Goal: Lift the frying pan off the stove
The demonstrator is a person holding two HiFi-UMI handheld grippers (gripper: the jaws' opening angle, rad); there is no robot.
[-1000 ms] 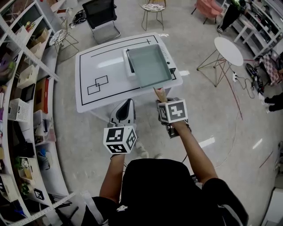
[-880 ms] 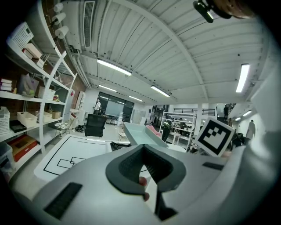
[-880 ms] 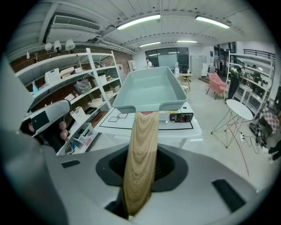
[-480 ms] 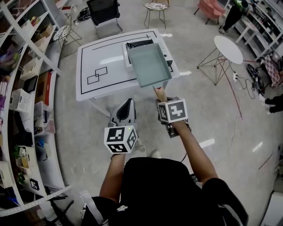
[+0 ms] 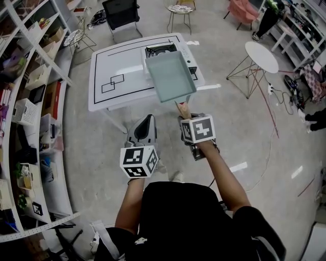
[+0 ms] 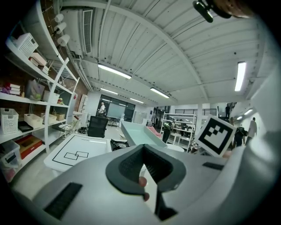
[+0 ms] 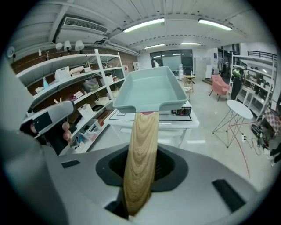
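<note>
A square pale-green frying pan (image 5: 170, 76) with a wooden handle (image 5: 182, 108) hangs in the air over the near right part of the white table (image 5: 117, 97). My right gripper (image 5: 186, 118) is shut on the handle's end. In the right gripper view the handle (image 7: 141, 154) runs from between the jaws up to the pan (image 7: 151, 90). The black stove (image 5: 163, 50) shows uncovered beyond the pan's far edge. My left gripper (image 5: 145, 125) floats beside the right one, short of the table, shut with nothing in it; from it I see the pan (image 6: 140, 134) and stove (image 6: 117, 143).
White shelving (image 5: 25, 102) full of boxes curves along the left. A round white side table (image 5: 262, 57) stands at the right, a black chair (image 5: 119, 15) and a stool (image 5: 178, 10) beyond the table. Black lines and two small rectangles (image 5: 116, 81) mark the tabletop.
The pan has come off the stove and toward me in the right gripper, and the burner it covered now shows. The left gripper has stayed put.
</note>
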